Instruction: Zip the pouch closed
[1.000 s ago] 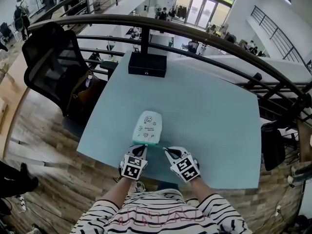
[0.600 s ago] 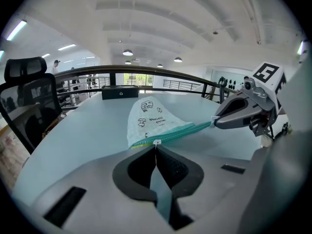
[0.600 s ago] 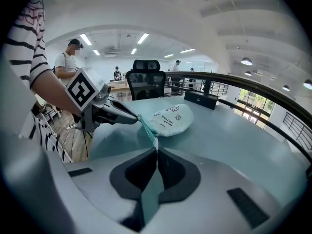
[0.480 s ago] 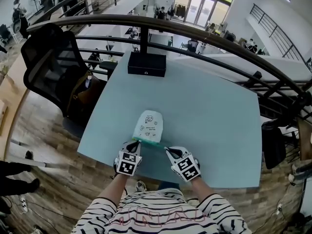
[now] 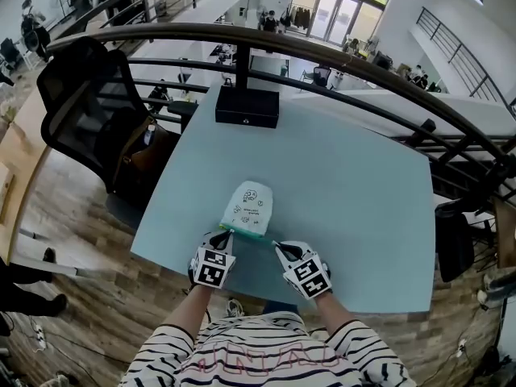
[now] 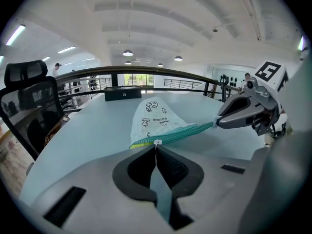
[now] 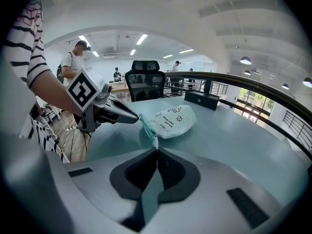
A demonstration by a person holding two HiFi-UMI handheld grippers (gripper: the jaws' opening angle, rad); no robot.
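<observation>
- The pale mint fabric pouch [image 5: 250, 204] printed with small cartoon drawings lies on the light blue worktop [image 5: 355, 184]. It sits at lower centre of the head view, with its rounded end pointing up the frame (towards the black box [image 5: 247, 107] at the far edge).
- Its teal zip [image 5: 247, 236] forms the edge nearest the person and runs across the frame from left to right, dipping slightly to the right. This is the axis that counts.
- The left gripper [image 5: 225, 234] is at the zip's left end, jaws pressed together on the small white pull tab [image 6: 156, 142]. In the left gripper view a short yellow-green stretch of zip shows just left of the tab.
- The right gripper [image 5: 276, 246] is at the zip's right end, jaws closed on a white tab at that corner, so the zip is stretched taut between the two.
- Judgement: any travel left runs along the zip line towards the left of the frame, and it falls to the left gripper (the right one only anchors).
- Whether that last stretch is open teeth or just end tape, I cannot tell.
</observation>
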